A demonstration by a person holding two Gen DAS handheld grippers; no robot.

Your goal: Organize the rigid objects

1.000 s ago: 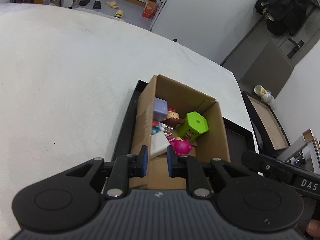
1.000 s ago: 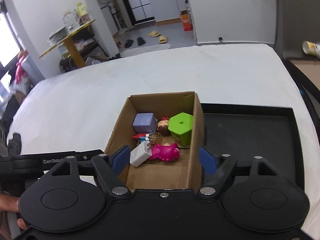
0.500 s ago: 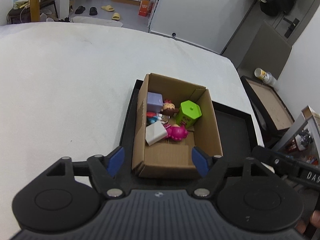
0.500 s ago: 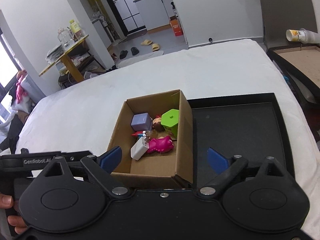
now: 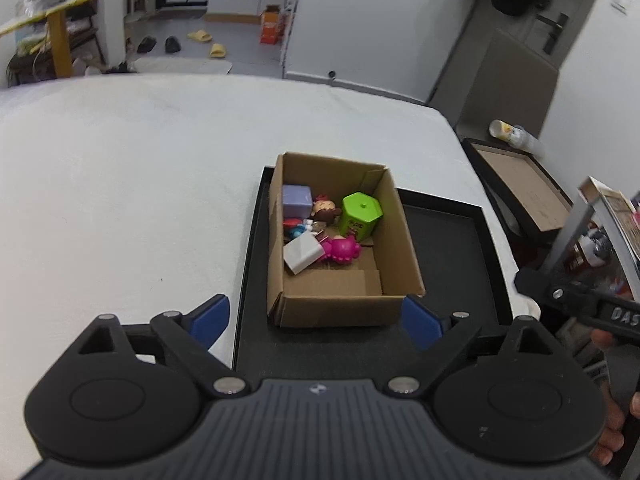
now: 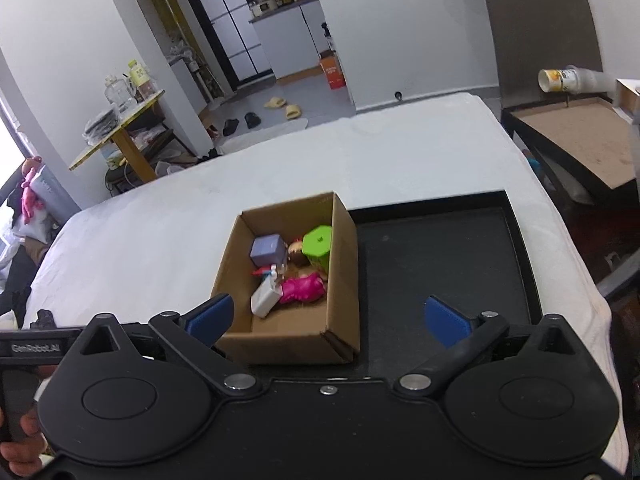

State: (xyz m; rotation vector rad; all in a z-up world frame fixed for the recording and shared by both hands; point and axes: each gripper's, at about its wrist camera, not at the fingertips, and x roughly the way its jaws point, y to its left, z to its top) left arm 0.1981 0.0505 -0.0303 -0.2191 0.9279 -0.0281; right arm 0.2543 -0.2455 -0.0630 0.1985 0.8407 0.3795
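Note:
An open cardboard box [image 5: 344, 312] [image 6: 344, 308] stands on the left part of a black tray [image 5: 444, 248] [image 6: 440, 264] on the white table. Inside lie a purple cube [image 5: 297, 201] [image 6: 266, 249], a green hexagonal container [image 5: 360, 216] [image 6: 318, 242], a pink toy [image 5: 342, 249] [image 6: 302, 288], a white charger [image 5: 303, 253] [image 6: 265, 300] and a small doll [image 5: 324, 209]. My left gripper [image 5: 316, 318] is open and empty, above and in front of the box. My right gripper [image 6: 326, 318] is open and empty, also in front of the box.
The white table [image 5: 120, 184] stretches left and behind the tray. A second tray with a brown bottom [image 6: 576, 136] and a tipped cup [image 6: 560, 78] sit to the right. The right gripper's handle [image 5: 580, 304] shows at the right of the left wrist view.
My left gripper opened from nearly shut at the box's near wall to wide open. Both grippers drew back and up from the box, so it looks smaller.

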